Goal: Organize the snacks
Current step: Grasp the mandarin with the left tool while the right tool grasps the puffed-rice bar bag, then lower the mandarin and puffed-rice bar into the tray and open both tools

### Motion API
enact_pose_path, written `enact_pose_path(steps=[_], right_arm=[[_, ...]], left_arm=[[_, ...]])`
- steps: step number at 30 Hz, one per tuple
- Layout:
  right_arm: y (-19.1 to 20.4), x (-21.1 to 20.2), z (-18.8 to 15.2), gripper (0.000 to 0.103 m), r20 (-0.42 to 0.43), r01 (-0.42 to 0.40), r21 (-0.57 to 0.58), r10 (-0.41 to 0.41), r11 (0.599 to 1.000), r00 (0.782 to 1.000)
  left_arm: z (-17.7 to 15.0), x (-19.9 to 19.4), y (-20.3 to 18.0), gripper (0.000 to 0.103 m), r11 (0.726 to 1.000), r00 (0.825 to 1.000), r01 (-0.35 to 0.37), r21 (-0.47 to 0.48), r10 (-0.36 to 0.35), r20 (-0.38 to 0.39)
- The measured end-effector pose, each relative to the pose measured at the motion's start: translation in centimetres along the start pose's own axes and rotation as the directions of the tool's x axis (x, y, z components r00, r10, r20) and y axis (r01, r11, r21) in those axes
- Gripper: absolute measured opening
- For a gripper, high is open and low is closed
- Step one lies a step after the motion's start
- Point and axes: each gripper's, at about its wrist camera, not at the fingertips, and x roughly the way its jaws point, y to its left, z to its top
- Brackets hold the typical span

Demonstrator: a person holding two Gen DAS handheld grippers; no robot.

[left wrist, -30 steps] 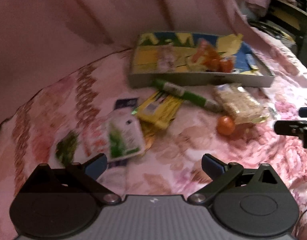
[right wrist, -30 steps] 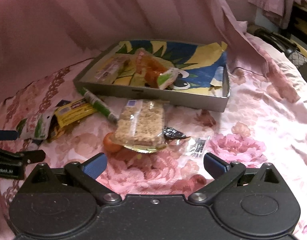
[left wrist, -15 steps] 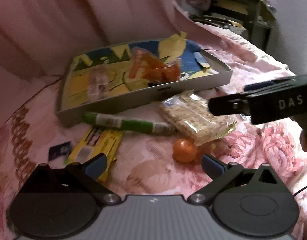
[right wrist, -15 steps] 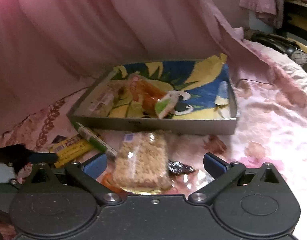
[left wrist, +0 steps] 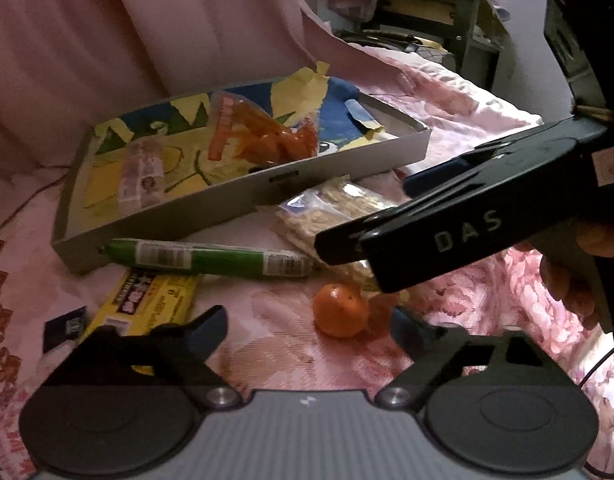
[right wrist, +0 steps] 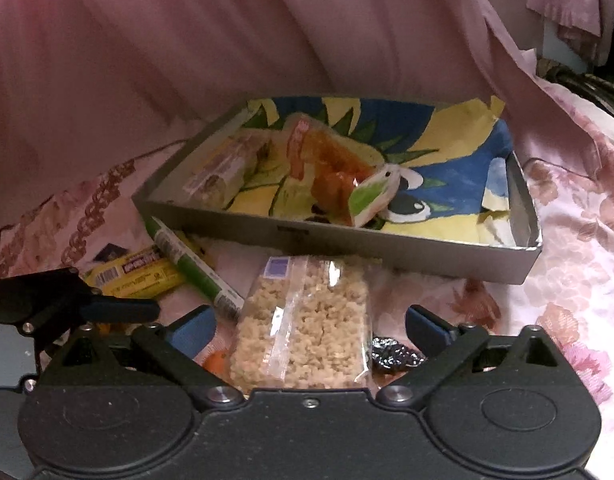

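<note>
The left gripper (left wrist: 309,330) has its jaws apart but closing, and one small orange fruit (left wrist: 339,310) lies on the pink flowered cloth (left wrist: 275,364) just ahead of the gap, nearer the right finger than the left, with neither pad touching it. Beyond the left fingertip lies one yellow bar packet (left wrist: 153,296), and beyond that one long green stick packet (left wrist: 211,258) stretches across the view in front of the fingers. The right gripper (right wrist: 309,330) is likewise wide and closing; one clear bag of puffed-grain crisp (right wrist: 307,320) lies lengthwise in the gap between its fingers, and the pads do not yet press it. A dark crumpled wrapper (right wrist: 395,354) sits just inside the right fingertip, at the bag's edge. Straight ahead of both pairs of fingers stands one shallow grey tray (right wrist: 387,246) lined with blue and yellow painted paper. Three packets can be counted in it: one pale wrapped bar (right wrist: 221,168) at the left, one clear bag of orange pieces (right wrist: 327,164) in the middle, and one small green-and-white packet (right wrist: 371,198) leaning against it. In the left wrist view the right gripper's black body crosses over the grain bag from the right, with part of a hand (left wrist: 571,276) behind it.
</note>
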Motion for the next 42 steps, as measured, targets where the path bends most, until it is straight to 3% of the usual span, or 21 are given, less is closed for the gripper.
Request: enact_pose_path(steps=[9, 18, 22, 30, 38, 42], right_arm=[[0.6, 0.8, -0.1, 0.086, -0.025, 0.001, -0.014, -0.002, 1.000, 1.000], [0.8, 0.9, -0.3, 0.077, -0.033, 0.018, -0.025, -0.019, 1.000, 0.999], [0.9, 0.8, -0.2, 0.075, -0.037, 0.036, -0.044, -0.038, 0.998, 0.999], [0.7, -0.3, 0.2, 0.074, -0.047, 0.066, -0.060, -0.069, 0.996, 0.997], [1.9, -2.7, 0.3, 0.074, 0.012, 0.094, -0.136, -0.093, 0.986, 0.996], [2.1, -3.7, 0.3, 0.074, 0.041, 0.091, -0.139, -0.086, 0.986, 0.995]], left_arm=[[-0.2, 0.7, -0.8, 0.058, 0.998, 0.998, 0.056, 0.036, -0.056, -0.001], [-0.3, 1.1, -0.8, 0.036, 0.999, 0.999, 0.034, 0.039, -0.034, -0.012], [-0.2, 1.1, -0.7, 0.035, 0.999, 0.999, 0.033, 0.036, -0.032, -0.021], [0.3, 0.3, -0.4, 0.034, 0.999, 0.998, -0.041, 0.012, 0.041, -0.038], [1.4, -2.5, 1.3, 0.034, 0.990, 0.994, -0.110, -0.089, 0.111, 0.011], [2.2, -3.6, 2.2, 0.034, 0.985, 0.992, -0.106, -0.134, 0.114, 0.057]])
